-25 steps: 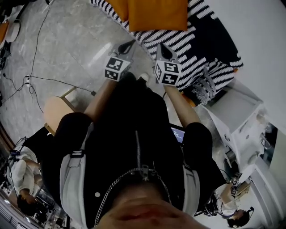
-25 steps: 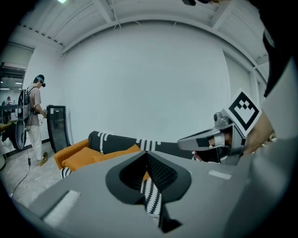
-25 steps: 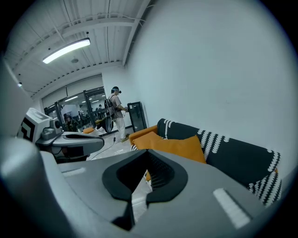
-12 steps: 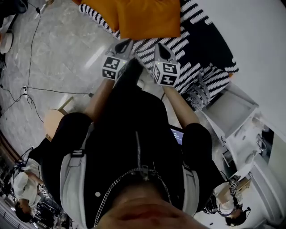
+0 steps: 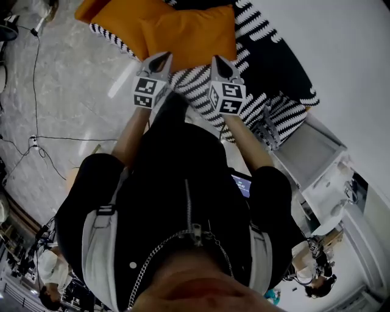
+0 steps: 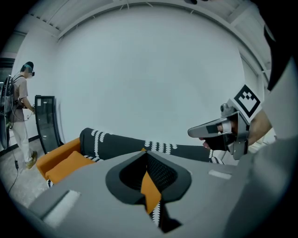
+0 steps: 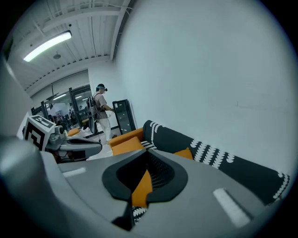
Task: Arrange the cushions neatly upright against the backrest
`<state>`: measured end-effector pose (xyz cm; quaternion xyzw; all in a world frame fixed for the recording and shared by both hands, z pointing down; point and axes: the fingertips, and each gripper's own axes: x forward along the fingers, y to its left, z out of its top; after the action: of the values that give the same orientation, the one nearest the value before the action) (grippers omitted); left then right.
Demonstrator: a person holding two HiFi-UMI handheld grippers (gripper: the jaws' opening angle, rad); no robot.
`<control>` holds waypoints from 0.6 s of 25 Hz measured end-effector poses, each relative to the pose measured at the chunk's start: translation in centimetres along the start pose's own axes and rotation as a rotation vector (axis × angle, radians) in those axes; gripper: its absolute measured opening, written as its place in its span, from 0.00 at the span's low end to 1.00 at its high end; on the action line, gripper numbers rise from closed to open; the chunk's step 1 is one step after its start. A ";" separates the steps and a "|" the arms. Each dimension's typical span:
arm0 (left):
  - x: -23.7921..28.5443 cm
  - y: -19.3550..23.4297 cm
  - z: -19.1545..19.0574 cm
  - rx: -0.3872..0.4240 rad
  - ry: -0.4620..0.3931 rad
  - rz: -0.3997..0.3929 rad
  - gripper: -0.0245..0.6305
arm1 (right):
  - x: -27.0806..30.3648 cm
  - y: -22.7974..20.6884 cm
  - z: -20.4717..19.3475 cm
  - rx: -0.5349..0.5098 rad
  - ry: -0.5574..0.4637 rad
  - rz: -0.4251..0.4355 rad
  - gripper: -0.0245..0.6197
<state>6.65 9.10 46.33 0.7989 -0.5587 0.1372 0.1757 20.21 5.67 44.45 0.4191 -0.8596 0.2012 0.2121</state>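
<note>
A large orange cushion [image 5: 189, 33] lies flat on the seat of a black-and-white patterned sofa [image 5: 268, 55], and a second orange cushion [image 5: 106, 13] lies to its left. My left gripper [image 5: 161, 60] and right gripper [image 5: 220, 61] are both shut and hold nothing. Their tips hang side by side at the cushion's near edge. In the left gripper view the orange cushions [image 6: 65, 160] lie low on the left below the dark backrest [image 6: 121, 143], and the right gripper [image 6: 198, 132] shows alongside. In the right gripper view a small orange cushion [image 7: 186, 153] leans against the backrest [image 7: 223, 158].
Cables [image 5: 36, 85] run over the grey floor left of the sofa. A white cabinet [image 5: 323, 164] stands at the sofa's right end. A person with a headset [image 6: 18, 116] stands beside a dark glass-fronted case [image 6: 46, 123] beyond the sofa's left end.
Both grippers have moved forward together towards the sofa. The orange cushions have come nearer and lower in the head view. The jaws stayed shut.
</note>
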 end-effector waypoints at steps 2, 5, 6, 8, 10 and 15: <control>1.7 1.7 -0.1 -0.011 0.019 0.001 0.05 | 2.1 -1.0 0.9 -0.012 0.008 -0.007 0.04; 4.2 4.3 -0.9 -0.023 0.053 0.012 0.05 | 5.3 -2.8 1.8 -0.022 0.021 -0.013 0.04; 5.2 5.3 -1.2 -0.018 0.065 0.016 0.05 | 6.4 -3.4 2.2 -0.022 0.026 -0.015 0.04; 7.1 7.2 -1.6 -0.003 0.087 0.024 0.05 | 8.8 -4.6 2.8 -0.023 0.042 -0.015 0.04; 8.7 8.9 -2.5 -0.004 0.112 0.034 0.05 | 10.9 -5.5 3.0 -0.020 0.067 -0.014 0.04; 12.5 14.6 -5.5 -0.045 0.183 0.127 0.09 | 14.7 -7.9 3.3 -0.008 0.117 -0.018 0.04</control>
<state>-2.96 -3.69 58.34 0.7419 -0.5926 0.2079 0.2348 17.73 -9.87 50.89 0.4133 -0.8427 0.2201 0.2656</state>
